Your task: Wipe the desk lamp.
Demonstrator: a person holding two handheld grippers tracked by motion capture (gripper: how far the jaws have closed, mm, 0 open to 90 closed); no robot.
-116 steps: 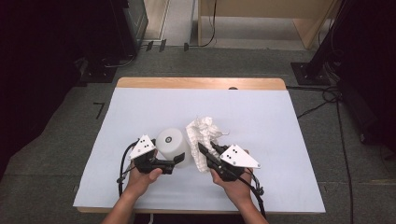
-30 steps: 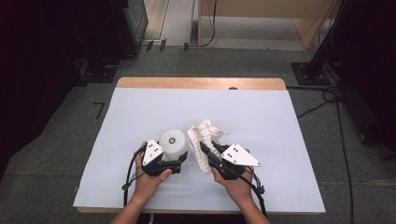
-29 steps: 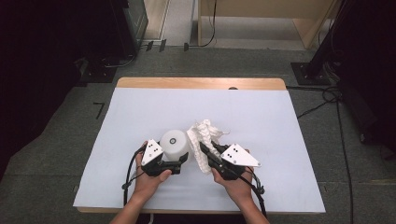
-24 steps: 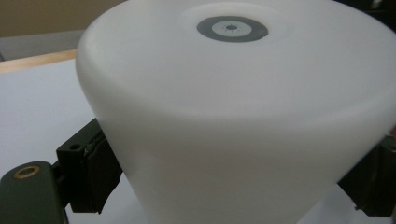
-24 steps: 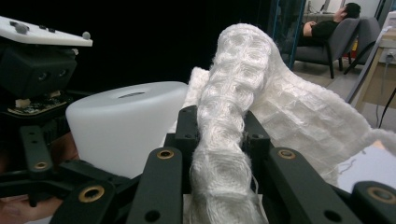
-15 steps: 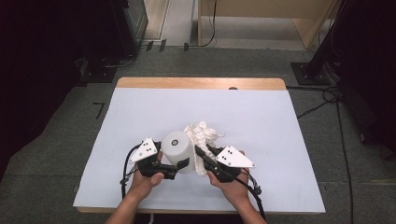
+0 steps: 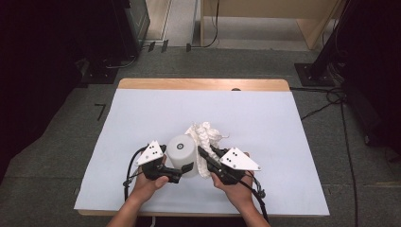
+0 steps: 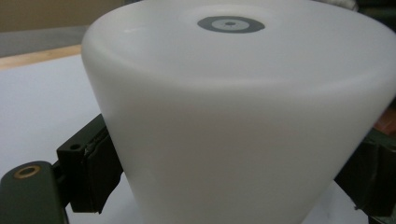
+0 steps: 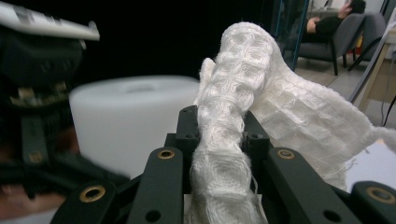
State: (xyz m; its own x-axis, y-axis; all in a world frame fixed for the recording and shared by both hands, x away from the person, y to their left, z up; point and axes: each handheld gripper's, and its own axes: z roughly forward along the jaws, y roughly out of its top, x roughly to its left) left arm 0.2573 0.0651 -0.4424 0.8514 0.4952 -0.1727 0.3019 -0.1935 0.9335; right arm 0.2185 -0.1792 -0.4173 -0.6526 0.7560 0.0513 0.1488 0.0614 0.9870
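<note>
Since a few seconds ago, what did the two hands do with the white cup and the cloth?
The left gripper drew in around the upturned white cup and now grips its sides. The cup has also tilted a little and shifted slightly toward the person. The right gripper stays shut on the bunched white cloth, which is pressed beside the cup. The white table cover is unchanged.

This looks like a lab or office workroom set up for recording. A wooden desk under a plain white sheet stands on grey carpet. Beyond the fingers, cables trail across the floor past black equipment stands and light wooden furniture. Behind the cloth, office chairs stand on the far floor.
</note>
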